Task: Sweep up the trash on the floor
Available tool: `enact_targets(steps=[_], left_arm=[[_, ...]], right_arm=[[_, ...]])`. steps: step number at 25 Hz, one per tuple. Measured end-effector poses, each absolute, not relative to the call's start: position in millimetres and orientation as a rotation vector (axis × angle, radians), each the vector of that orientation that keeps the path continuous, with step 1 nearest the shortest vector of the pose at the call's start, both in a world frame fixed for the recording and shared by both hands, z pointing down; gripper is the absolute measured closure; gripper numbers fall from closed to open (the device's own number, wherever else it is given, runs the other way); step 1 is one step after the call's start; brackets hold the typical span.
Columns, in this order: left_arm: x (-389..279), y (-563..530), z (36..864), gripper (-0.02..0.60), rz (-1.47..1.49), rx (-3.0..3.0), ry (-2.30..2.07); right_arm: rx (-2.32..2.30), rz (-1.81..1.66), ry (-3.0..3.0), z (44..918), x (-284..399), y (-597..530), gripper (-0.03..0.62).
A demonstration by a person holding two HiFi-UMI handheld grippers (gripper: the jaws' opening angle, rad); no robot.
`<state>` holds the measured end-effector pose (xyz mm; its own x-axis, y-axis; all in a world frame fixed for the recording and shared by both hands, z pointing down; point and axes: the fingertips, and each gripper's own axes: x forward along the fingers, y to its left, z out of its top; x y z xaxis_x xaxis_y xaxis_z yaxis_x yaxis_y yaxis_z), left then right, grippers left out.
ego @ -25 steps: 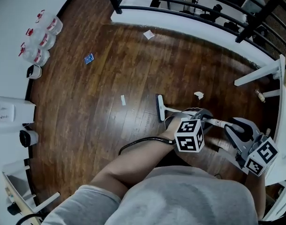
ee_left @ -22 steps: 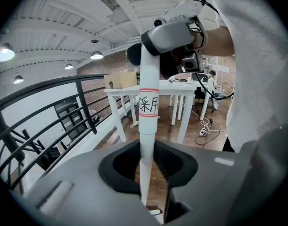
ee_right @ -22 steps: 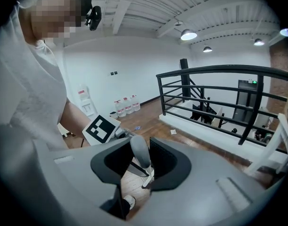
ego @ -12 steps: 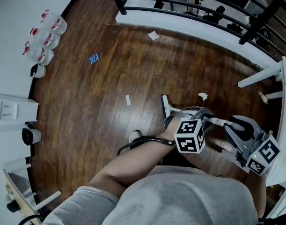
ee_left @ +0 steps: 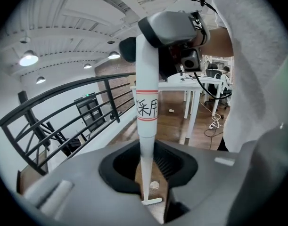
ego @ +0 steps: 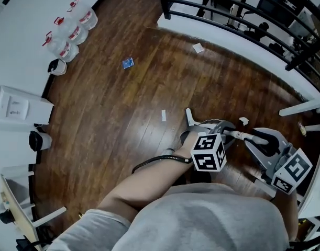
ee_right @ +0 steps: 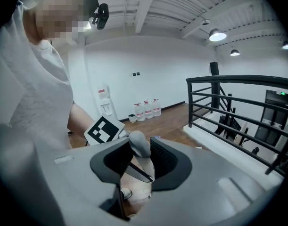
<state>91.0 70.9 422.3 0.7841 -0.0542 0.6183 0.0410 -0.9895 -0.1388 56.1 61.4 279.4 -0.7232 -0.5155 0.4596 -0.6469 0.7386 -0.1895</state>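
Note:
A broom with a white handle (ee_left: pixel 146 112) and a flat head (ego: pixel 190 118) rests on the dark wood floor. My left gripper (ego: pixel 220 128) (ee_left: pixel 148 161) is shut on the handle low down. My right gripper (ego: pixel 262 139) (ee_right: pixel 136 161) is shut on the handle's grey top end (ee_right: pixel 139 145). Trash lies scattered: a white paper strip (ego: pixel 163 115) just left of the broom head, a crumpled white scrap (ego: pixel 244 121) to its right, a blue wrapper (ego: pixel 128 63) farther left, and a white paper (ego: pixel 198 47) near the railing base.
A black railing (ego: pixel 243 4) on a white curb bounds the far side. Water bottles (ego: pixel 70 33) and a small bin (ego: pixel 56 66) stand by the left wall, beside a white dispenser (ego: pixel 13 106). White table legs (ego: pixel 306 109) are at right. A black cable (ego: pixel 149 163) hangs by my arm.
The broom head has shifted left, closer to the white paper strip and away from the crumpled scrap. The head view has swung, so the whole floor appears moved right. Both grippers kept their hold.

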Motion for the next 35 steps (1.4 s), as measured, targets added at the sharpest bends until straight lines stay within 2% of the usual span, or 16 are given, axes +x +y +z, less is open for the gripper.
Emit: enact_targets(steps=[11, 18, 27, 35], left_arm=[[-93, -7, 452, 0.499, -1.173, -2.760, 0.135], [-164, -29, 507, 0.499, -1.332, -2.723, 0.038], [-133, -32, 530, 0.499, -1.345, -2.743, 0.011], [-52, -16, 530, 0.499, -1.318, -2.750, -0.037]], right_arm=[[0.782, 0.541, -2.682, 311, -108, -7, 0.477], [0.766, 0.673, -2.642, 373, -163, -29, 0.477], [0.813, 0.720, -2.617, 398, -130, -36, 0.482], [0.897, 0.777, -2.600, 398, -46, -23, 0.484]])
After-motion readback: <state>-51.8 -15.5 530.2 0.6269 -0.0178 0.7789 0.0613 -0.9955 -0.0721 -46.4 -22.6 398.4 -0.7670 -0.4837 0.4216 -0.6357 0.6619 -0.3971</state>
